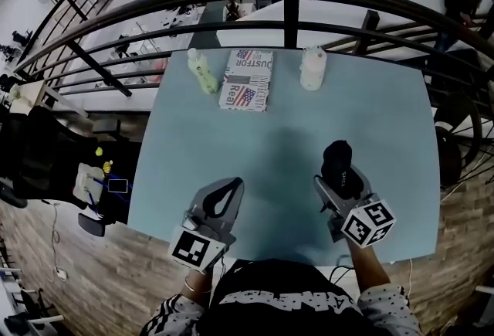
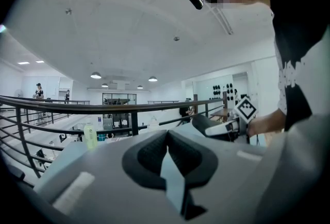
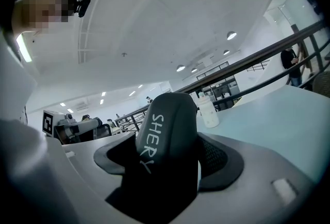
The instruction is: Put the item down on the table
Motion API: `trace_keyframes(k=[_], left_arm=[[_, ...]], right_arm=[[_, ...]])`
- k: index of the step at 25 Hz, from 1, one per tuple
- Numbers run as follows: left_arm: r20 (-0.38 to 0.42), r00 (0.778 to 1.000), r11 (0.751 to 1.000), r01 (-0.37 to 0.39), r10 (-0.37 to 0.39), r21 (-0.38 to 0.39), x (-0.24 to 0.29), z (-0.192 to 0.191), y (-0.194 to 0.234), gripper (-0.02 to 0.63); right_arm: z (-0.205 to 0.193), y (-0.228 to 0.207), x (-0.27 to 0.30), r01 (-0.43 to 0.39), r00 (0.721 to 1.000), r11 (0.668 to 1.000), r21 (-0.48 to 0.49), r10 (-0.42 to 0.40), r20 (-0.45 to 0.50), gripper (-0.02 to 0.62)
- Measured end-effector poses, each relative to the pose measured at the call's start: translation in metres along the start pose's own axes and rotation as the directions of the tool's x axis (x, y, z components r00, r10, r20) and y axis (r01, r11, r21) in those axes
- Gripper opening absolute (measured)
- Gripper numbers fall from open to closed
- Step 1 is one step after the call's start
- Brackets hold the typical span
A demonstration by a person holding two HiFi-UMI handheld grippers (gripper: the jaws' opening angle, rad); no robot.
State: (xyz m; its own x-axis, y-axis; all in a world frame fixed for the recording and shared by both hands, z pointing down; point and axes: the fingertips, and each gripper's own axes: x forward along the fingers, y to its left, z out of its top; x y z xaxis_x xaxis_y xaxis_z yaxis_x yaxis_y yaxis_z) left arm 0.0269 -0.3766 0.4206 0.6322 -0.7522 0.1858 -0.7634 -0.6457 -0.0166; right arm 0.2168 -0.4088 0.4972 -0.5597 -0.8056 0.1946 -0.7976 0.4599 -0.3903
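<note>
At the far edge of a wide pale blue counter (image 1: pixel 293 134), a flat printed packet (image 1: pixel 247 79) is laid between a pale green bottle (image 1: pixel 202 70) and a white bottle (image 1: pixel 312 68). What is inside them cannot be told. A soft black case with white letters (image 3: pixel 167 135) is pinched in the fingers of the right gripper (image 3: pixel 170 164). It is held over the counter's near right part, with its long side pointed out past the fingers. The fingers of the left gripper (image 2: pixel 167 158) are pressed together on nothing.
</note>
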Motion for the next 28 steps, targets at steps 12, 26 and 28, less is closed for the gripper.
trace_keyframes(k=[12, 26, 28], left_arm=[[-0.025, 1.000, 1.000, 0.007, -0.008, -0.019, 0.022, -0.012, 0.018, 0.000], [-0.047, 0.999, 0.999, -0.001, -0.001, -0.037, 0.028, -0.024, 0.034, 0.000], [-0.046, 0.999, 0.999, -0.003, 0.001, -0.039, 0.028, -0.026, 0.037, 0.000]], right_arm=[[-0.023, -0.028, 0.026, 0.046, 0.997, 0.999, 0.009, -0.046, -0.070, 0.370], [-0.053, -0.043, 0.045, 0.079, 0.985, 0.997, 0.005, -0.077, -0.157, 0.370], [-0.055, -0.044, 0.048, 0.081, 0.983, 0.997, 0.001, -0.080, -0.165, 0.370]])
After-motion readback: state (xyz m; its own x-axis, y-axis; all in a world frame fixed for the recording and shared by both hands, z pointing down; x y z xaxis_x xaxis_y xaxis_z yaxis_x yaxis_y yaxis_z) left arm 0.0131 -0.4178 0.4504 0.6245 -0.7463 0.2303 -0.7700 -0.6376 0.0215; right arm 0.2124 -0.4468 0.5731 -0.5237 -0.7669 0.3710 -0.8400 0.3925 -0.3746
